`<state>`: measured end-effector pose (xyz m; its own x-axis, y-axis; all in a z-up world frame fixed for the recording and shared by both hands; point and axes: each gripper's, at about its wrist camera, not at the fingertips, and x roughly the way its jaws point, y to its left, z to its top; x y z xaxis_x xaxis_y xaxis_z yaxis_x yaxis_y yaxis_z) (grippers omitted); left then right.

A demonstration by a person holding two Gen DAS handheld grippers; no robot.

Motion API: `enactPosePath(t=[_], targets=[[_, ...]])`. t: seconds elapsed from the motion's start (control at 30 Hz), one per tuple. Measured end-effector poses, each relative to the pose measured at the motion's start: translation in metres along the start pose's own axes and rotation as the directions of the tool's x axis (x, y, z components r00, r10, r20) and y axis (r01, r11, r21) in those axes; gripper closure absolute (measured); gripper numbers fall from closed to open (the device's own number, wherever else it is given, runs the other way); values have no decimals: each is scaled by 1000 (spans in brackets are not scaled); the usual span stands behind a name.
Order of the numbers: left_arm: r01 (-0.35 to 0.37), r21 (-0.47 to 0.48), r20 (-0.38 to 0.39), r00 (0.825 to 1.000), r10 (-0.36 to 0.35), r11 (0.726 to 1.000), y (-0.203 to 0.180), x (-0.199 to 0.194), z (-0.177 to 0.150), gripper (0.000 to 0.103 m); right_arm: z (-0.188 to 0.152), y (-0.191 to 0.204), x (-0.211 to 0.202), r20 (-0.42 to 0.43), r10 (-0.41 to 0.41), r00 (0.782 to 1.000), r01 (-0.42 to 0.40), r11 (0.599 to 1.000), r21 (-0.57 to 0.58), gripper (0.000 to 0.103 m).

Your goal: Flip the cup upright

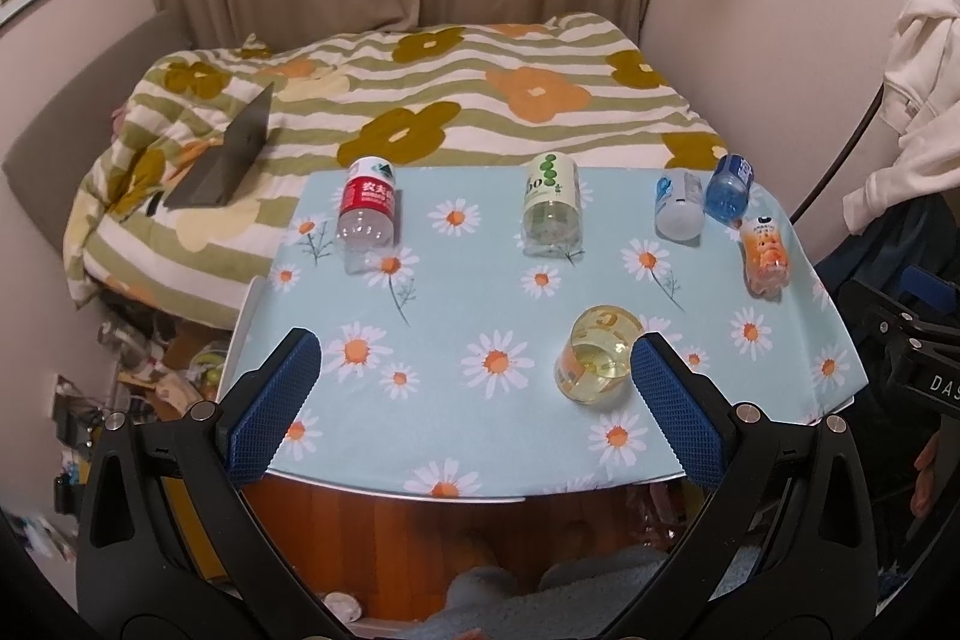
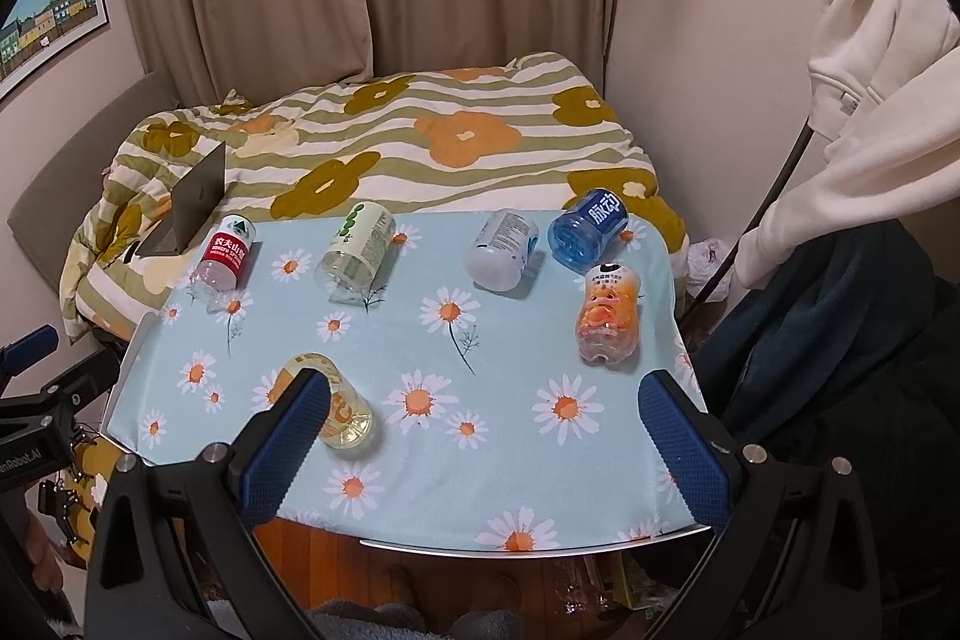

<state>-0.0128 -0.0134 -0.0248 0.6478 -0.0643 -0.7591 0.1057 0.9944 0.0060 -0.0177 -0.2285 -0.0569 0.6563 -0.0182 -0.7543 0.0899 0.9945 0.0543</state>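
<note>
Lying on its side near the table's [image 2: 420, 549] front edge, the yellow-tinted clear cup [image 2: 336, 403] looks light, rigid and smooth, likely slippery; judged best taken across its cylindrical wall at mid-height. Left gripper [image 1: 474, 403]: jaws apart, empty, cup just beside its right pad. Right gripper [image 2: 486, 445]: jaws apart, empty, cup at its left pad. The floral tablecloth [image 2: 510, 460] appears soft and matte.

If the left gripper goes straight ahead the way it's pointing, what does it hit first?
Probably nothing at first: the left gripper aims at bare tablecloth. The yellow cup lies just inside its right finger. Depth is unclear.
</note>
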Motion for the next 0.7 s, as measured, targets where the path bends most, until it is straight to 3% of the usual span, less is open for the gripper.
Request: enactPosePath(t=[0.7], targets=[[-15,0,27,1000,15,1000,4,-5,3,0,0,5,-2,6,11,1000,-11,1000,-2,0]])
